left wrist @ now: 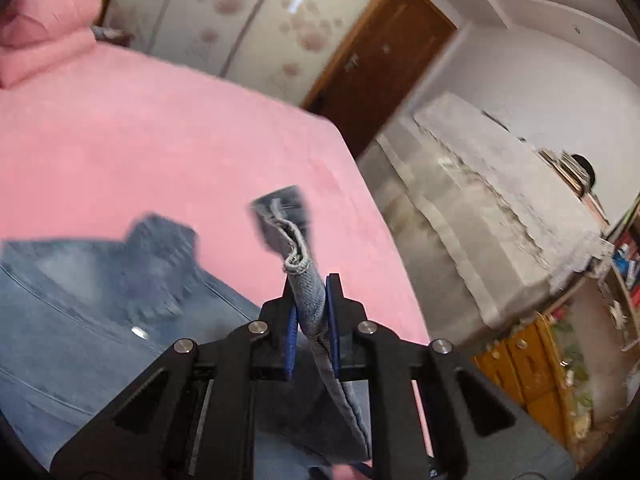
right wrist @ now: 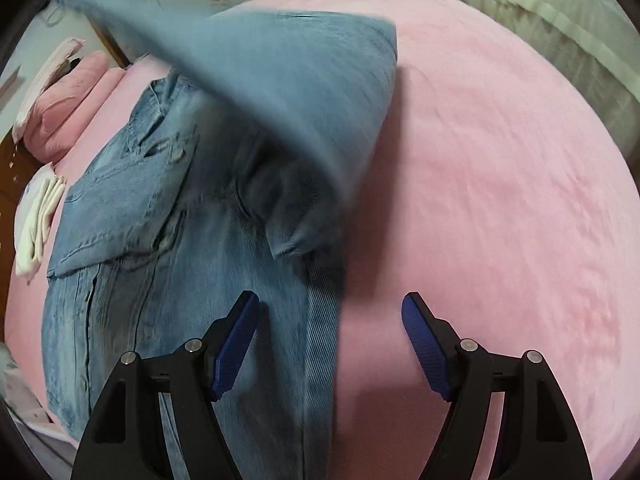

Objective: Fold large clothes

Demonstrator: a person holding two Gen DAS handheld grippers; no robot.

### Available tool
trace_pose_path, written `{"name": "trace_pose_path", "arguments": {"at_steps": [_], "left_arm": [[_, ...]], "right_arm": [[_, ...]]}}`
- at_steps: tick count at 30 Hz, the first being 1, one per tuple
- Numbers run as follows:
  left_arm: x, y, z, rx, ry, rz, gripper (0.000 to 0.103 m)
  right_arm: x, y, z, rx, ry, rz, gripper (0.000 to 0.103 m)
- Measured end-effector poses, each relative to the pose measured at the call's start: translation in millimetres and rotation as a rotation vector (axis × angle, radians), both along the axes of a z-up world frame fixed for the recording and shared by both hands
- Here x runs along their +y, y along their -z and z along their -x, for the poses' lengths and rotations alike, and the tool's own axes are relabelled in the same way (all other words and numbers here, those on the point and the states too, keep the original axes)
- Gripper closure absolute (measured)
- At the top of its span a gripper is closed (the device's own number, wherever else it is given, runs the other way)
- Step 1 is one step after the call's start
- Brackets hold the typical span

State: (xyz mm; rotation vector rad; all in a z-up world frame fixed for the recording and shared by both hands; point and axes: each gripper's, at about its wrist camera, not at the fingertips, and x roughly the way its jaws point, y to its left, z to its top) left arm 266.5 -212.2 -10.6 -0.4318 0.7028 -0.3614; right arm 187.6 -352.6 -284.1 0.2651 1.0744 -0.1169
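- The left gripper (left wrist: 311,300) is clamped on a hem edge of the denim jacket (left wrist: 100,300); the grey-blue cloth runs up between its blue pads (left wrist: 333,320) and pokes out past the tips, blurred at its far end.
- The right gripper (right wrist: 330,332) has its jaws spread wide with nothing between them; its left finger (right wrist: 236,332) hangs over the denim jacket (right wrist: 160,220), its right finger over bare bedding.
- The jacket lies spread on the pink bedspread (right wrist: 500,180), chest pockets and buttons facing up, while one lifted part of it sweeps across the upper middle of the right wrist view, blurred.
- A folded white cloth (right wrist: 36,216) lies on the bedspread just left of the jacket.
- Farther off, pink pillows (right wrist: 76,100) sit at the bed's far end.
- Beyond the bed's edge stand a flowered wardrobe (left wrist: 248,12), a brown door (left wrist: 384,56) and a piece of furniture under a grey cover (left wrist: 500,184).
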Motion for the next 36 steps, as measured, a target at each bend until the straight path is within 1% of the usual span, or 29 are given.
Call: {"name": "trace_pose_path", "arguments": {"at_steps": [2,3,5,6,8,9,10,11,12,14,15,16,18,19,20,21,22,23,24,25,26,28,30,32,33,34,35,36], "left_arm": [[16,-1,3,-0.018,-0.058,-0.078,0.093],[25,4,5,-0.01,-0.091,-0.123,0.093],[43,22,6,0.034,-0.154,-0.195,0.093],[53,36,4,0.067,-0.193,-0.245,0.093],[66,78,1,0.168,-0.263,-0.396,0.093],[71,94,1,0.21,-0.278,-0.435,0.093],[80,121,-1,0.287,-0.295,-0.469,0.093],[88,144,0,0.351,-0.313,-0.481,0.093],[94,160,0,0.399,-0.328,-0.481,0.093],[109,196,5,0.525,-0.354,-0.463,0.093],[114,208,11,0.564,-0.368,-0.446,0.093],[118,217,19,0.575,-0.378,-0.425,0.093],[119,222,28,0.58,-0.39,-0.377,0.093],[119,223,30,0.584,-0.393,-0.374,0.093],[118,225,29,0.594,-0.395,-0.392,0.093],[125,231,27,0.602,-0.394,-0.409,0.093],[126,231,25,0.604,-0.389,-0.416,0.093],[126,230,22,0.59,-0.388,-0.414,0.093],[139,223,17,0.572,-0.389,-0.411,0.093],[140,215,15,0.536,-0.387,-0.409,0.093],[145,198,20,0.503,-0.384,-0.405,0.093],[147,179,17,0.425,-0.378,-0.385,0.093],[147,170,18,0.393,-0.361,-0.39,0.093],[141,167,21,0.361,-0.336,-0.413,0.093],[140,170,22,0.369,-0.33,-0.428,0.093],[140,176,23,0.4,-0.325,-0.45,0.092],[141,192,24,0.47,-0.319,-0.477,0.09],[145,203,26,0.526,-0.319,-0.489,0.086]], "right_arm": [[-1,-1,-13,-0.023,-0.008,0.007,0.028],[-1,-2,-20,-0.031,-0.013,0.009,0.028],[0,1,-31,-0.034,-0.027,0.01,0.028],[1,4,-35,-0.03,-0.038,0.012,0.028],[4,10,-41,-0.008,-0.058,0.041,0.028],[6,13,-42,0.001,-0.073,0.067,0.028],[10,14,-44,-0.001,-0.084,0.079,0.028],[10,14,-43,-0.011,-0.09,0.088,0.028],[9,13,-42,-0.019,-0.085,0.093,0.028],[5,9,-38,-0.047,-0.066,0.092,0.028],[4,8,-36,-0.059,-0.062,0.092,0.028],[3,6,-35,-0.07,-0.063,0.094,0.028],[4,2,-33,-0.07,-0.079,0.119,0.028],[8,3,-35,-0.057,-0.092,0.139,0.028],[8,5,-37,-0.027,-0.105,0.163,0.028],[6,1,-38,0.001,-0.103,0.18,0.028],[0,1,-37,0.036,-0.084,0.201,0.028],[-5,4,-36,0.046,-0.059,0.191,0.028],[-14,3,-33,0.035,-0.023,0.122,0.028],[-20,2,-30,0.026,0.006,0.082,0.028],[-24,0,-27,0.024,0.032,0.051,0.028],[-24,-3,-25,0.024,0.051,0.049,0.028],[-20,-7,-22,0.014,0.056,0.062,0.028],[-18,-11,-16,0.012,0.077,0.067,0.028],[-18,-12,-13,0.016,0.095,0.061,0.028],[-20,-12,-9,0.028,0.122,0.053,0.028],[-23,-13,-4,0.047,0.16,0.049,0.029],[-26,-16,7,0.054,0.195,0.025,0.029]]}}
